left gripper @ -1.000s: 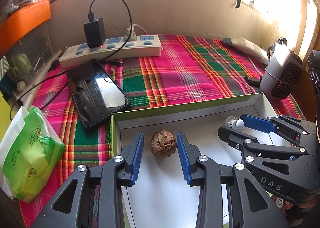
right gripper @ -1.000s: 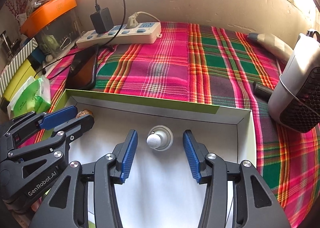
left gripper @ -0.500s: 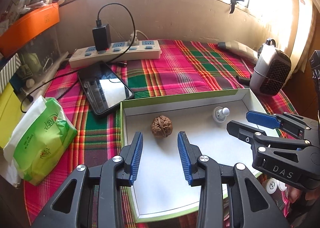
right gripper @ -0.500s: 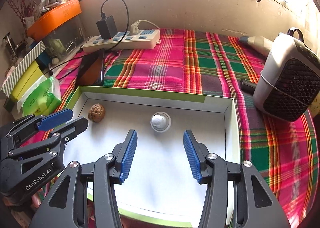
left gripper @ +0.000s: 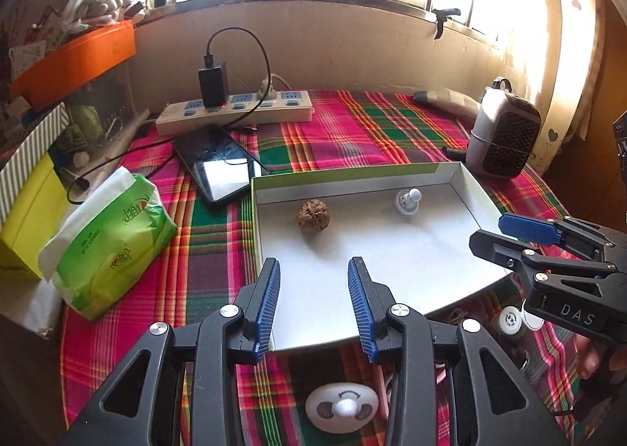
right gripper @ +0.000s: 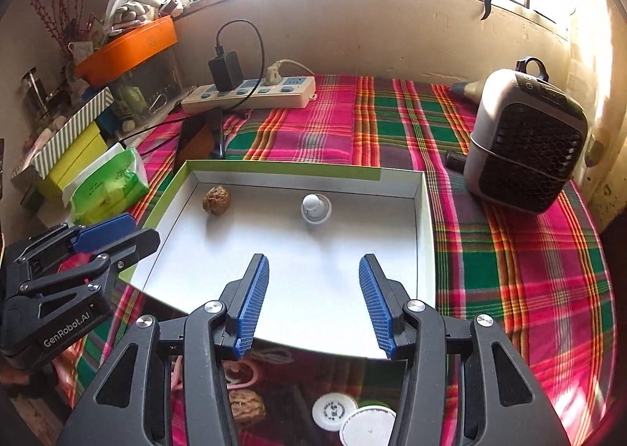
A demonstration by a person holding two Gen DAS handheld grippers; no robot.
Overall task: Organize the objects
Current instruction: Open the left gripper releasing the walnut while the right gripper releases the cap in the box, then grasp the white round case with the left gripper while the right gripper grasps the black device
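Your left gripper (left gripper: 313, 305) and right gripper (right gripper: 315, 305) stood released, empty. The brown wrinkled walnut (left gripper: 313, 217) and small white knob (left gripper: 407, 202) lay in the white cardboard tray (left gripper: 462, 187). Next, probably, fetch the near-edge pieces.

The left claw (left gripper: 313, 301) hangs above the near edge of the white box (left gripper: 462, 181), jaws apart, gripping nothing. The right claw (right gripper: 313, 301) hangs beside it, likewise parted and bare.
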